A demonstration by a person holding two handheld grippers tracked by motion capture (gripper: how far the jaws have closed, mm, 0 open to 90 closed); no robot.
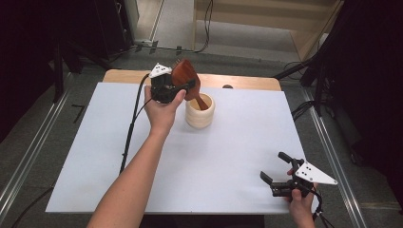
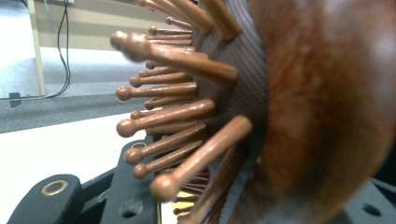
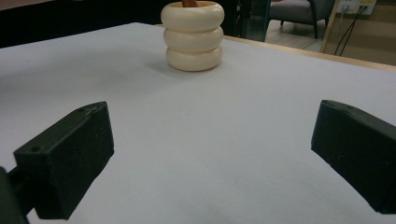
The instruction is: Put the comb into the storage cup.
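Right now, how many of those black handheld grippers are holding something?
1: the left gripper, above the cream ringed holder, grips the brown wooden hairbrush. The right gripper, near the table's front edge, is open, empty.

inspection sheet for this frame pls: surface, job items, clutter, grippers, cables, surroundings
Surface: white sheet over a wooden table, bare apart from the holder.
Job's things: wooden brush, head up and tilted, handle end in the cream ribbed holder; bristle pins fill the left gripper view.
Clutter: nothing seen.
Grippers: left gripper shut on the brush head above the holder; right gripper open, empty, low at the near right corner of the sheet.
Cables: black cable trails from the left gripper across the sheet; more cables on the floor beyond.
Surroundings: grey floor, dark stands at both sides, metal rails along the floor.
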